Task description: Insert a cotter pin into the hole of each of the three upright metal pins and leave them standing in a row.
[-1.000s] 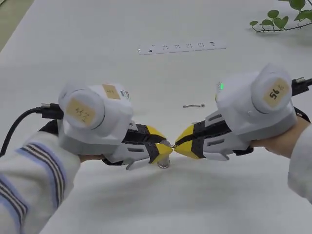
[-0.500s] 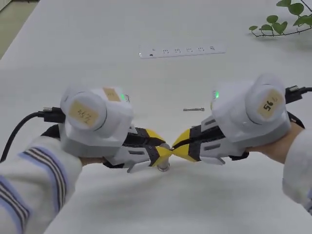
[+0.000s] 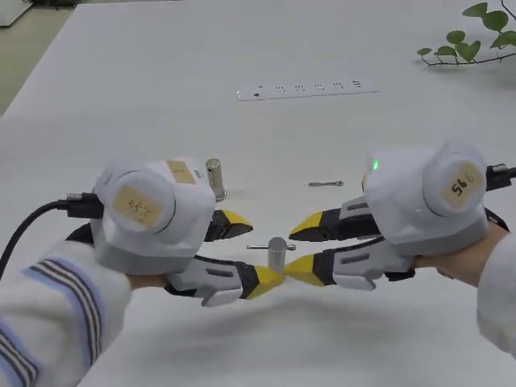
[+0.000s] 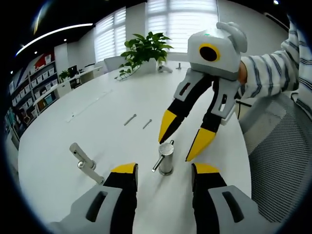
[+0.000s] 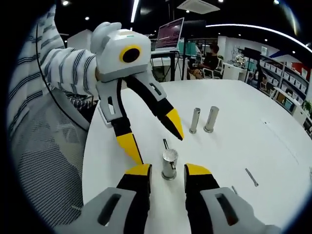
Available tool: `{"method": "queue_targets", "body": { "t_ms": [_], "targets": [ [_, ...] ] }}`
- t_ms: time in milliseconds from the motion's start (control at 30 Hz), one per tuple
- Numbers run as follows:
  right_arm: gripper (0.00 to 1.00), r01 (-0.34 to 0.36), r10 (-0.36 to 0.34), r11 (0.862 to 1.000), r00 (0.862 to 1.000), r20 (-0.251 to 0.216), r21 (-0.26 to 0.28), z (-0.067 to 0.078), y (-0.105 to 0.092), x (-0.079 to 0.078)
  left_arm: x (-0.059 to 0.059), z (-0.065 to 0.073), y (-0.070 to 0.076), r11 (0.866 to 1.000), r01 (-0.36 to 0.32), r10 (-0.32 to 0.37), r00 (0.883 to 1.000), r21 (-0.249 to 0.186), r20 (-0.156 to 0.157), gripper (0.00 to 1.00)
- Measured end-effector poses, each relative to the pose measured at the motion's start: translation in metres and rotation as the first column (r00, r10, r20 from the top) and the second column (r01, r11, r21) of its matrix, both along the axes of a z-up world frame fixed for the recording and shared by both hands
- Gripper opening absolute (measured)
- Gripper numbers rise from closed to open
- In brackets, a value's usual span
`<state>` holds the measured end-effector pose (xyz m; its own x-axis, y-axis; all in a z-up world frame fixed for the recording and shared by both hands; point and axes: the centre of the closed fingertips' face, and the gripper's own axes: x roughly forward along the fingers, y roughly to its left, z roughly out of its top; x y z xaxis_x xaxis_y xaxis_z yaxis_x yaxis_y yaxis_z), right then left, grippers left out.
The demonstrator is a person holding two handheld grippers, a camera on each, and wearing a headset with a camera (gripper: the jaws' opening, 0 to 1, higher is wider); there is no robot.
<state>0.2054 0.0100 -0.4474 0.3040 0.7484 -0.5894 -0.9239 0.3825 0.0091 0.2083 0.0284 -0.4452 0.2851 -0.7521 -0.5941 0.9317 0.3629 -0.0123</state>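
An upright metal pin stands on the white table with a cotter pin through its hole. It also appears in the left gripper view and the right gripper view. My left gripper and right gripper face each other across it, both open, jaws on either side and clear of it. Two more upright metal pins stand side by side beyond; one of them peeks out behind the left gripper. A loose cotter pin lies farther back.
A white power strip lies across the far side of the table, and a leafy plant reaches in at the far right corner. Two loose cotter pins lie on the table.
Both grippers were closed together at the pin; both have now opened and drawn slightly apart, leaving the pin standing with the cotter pin through it. The head camera has shifted.
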Motion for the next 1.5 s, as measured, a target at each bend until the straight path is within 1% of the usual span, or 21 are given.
{"method": "queue_targets", "body": {
  "t_ms": [67, 133, 167, 200, 233, 267, 300, 400, 433, 500, 567, 667, 733, 767, 833, 933, 1033, 1100, 1267, 1333, 1500],
  "targets": [
    [0.29, 0.014, -0.014, 1.0, 1.0, -0.011, 0.016, -0.003, 0.001, 0.0, -0.004, 0.0, 0.005, 0.999, -0.03, 0.029, 0.999, -0.026, -0.018, 0.48],
    [0.32, 0.03, -0.029, 0.999, 0.999, -0.033, 0.033, -0.006, 0.002, -0.001, -0.01, 0.001, 0.008, 0.997, -0.051, 0.048, 0.998, -0.059, -0.043, 0.58],
    [0.32, 0.033, -0.032, 0.999, 0.999, -0.037, 0.037, -0.008, 0.002, -0.001, -0.015, 0.0, 0.01, 0.997, -0.051, 0.048, 0.997, -0.06, -0.053, 0.61],
    [0.32, 0.038, -0.036, 0.998, 0.998, -0.042, 0.044, -0.009, 0.003, -0.001, -0.017, 0.0, 0.012, 0.997, -0.05, 0.047, 0.997, -0.059, -0.053, 0.65],
    [0.32, 0.031, -0.029, 0.998, 0.999, -0.028, 0.06, -0.009, 0.005, -0.001, -0.02, 0.0, 0.013, 0.997, -0.055, 0.052, 0.997, -0.06, -0.051, 0.68],
    [0.31, 0.036, -0.034, 0.996, 0.999, -0.027, 0.086, -0.007, 0.007, 0.0, -0.022, 0.001, 0.014, 0.996, -0.062, 0.059, 0.997, -0.062, -0.046, 0.71],
    [0.31, 0.04, -0.037, 0.994, 0.999, -0.035, 0.098, -0.007, 0.009, -0.001, -0.024, 0.001, 0.015, 0.995, -0.07, 0.067, 0.997, -0.068, -0.047, 0.74],
    [0.3, 0.049, -0.045, 0.993, 0.998, -0.037, 0.109, -0.009, 0.011, 0.002, -0.028, 0.008, 0.016, 0.987, -0.106, 0.099, 0.993, -0.119, -0.066, 0.85],
    [0.3, 0.052, -0.047, 0.993, 0.998, -0.042, 0.107, -0.011, 0.012, 0.002, -0.029, 0.01, 0.017, 0.985, -0.115, 0.107, 0.992, -0.126, -0.066, 0.89],
    [0.3, 0.055, -0.05, 0.993, 0.997, -0.05, 0.104, -0.014, 0.013, 0.003, -0.029, 0.015, 0.02, 0.985, -0.126, 0.124, 0.992, -0.12, -0.025, 0.94],
    [0.3, 0.059, -0.053, 0.992, 0.997, -0.059, 0.109, -0.015, 0.015, 0.003, -0.027, 0.019, 0.025, 0.976, -0.173, 0.172, 0.985, -0.131, -0.022, 0.98],
    [0.3, 0.061, -0.054, 0.992, 0.996, -0.067, 0.109, -0.018, 0.016, 0.004, -0.027, 0.024, 0.03, 0.963, -0.22, 0.218, 0.975, -0.158, -0.03, 0.99],
    [0.3, 0.06, -0.053, 0.993, 0.996, -0.072, 0.104, -0.02, 0.017, 0.004, -0.031, 0.025, 0.032, 0.964, -0.22, 0.217, 0.976, -0.153, -0.036, 0.99],
    [0.29, 0.059, -0.052, 0.993, 0.996, -0.076, 0.101, -0.022, 0.017, 0.004, -0.036, 0.024, 0.033, 0.969, -0.21, 0.207, 0.978, -0.131, -0.035, 0.99],
    [0.28, 0.058, -0.051, 0.994, 0.996, -0.075, 0.094, -0.024, 0.017, 0.004, -0.043, 0.022, 0.036, 0.979, -0.184, 0.183, 0.983, -0.089, -0.01, 0.99],
    [0.26, 0.06, -0.053, 0.994, 0.996, -0.077, 0.094, -0.026, 0.018, 0.006, -0.05, 0.021, 0.038, 0.979, -0.187, 0.186, 0.982, -0.083, -0.018, 0.99],
    [0.24, 0.058, -0.051, 0.994, 0.995, -0.081, 0.089, -0.028, 0.02, 0.006, -0.056, 0.02, 0.038, 0.973, -0.201, 0.198, 0.979, -0.11, -0.04, 0.99],
    [0.23, 0.056, -0.05, 0.995, 0.996, -0.071, 0.085, -0.029, 0.021, 0.007, -0.06, 0.018, 0.037, 0.968, -0.212, 0.205, 0.976, -0.134, -0.069, 0.99],
    [0.21, 0.044, -0.039, 0.996, 0.997, -0.064, 0.075, -0.032, 0.023, 0.007, -0.065, 0.009, 0.039, 0.963, -0.235, 0.224, 0.97, -0.13, -0.094, 0.99],
    [0.21, 0.034, -0.03, 0.997, 0.998, -0.057, 0.065, -0.034, 0.023, 0.006, -0.067, 0.007, 0.037, 0.955, -0.253, 0.233, 0.963, -0.157, -0.133, 0.99],
    [0.15, 0.029, -0.027, 0.998, 0.999, -0.045, 0.049, -0.035, 0.02, 0.008, -0.066, 0.006, 0.038, 0.947, -0.273, 0.248, 0.957, -0.172, -0.152, 0.99]
  ]
}}
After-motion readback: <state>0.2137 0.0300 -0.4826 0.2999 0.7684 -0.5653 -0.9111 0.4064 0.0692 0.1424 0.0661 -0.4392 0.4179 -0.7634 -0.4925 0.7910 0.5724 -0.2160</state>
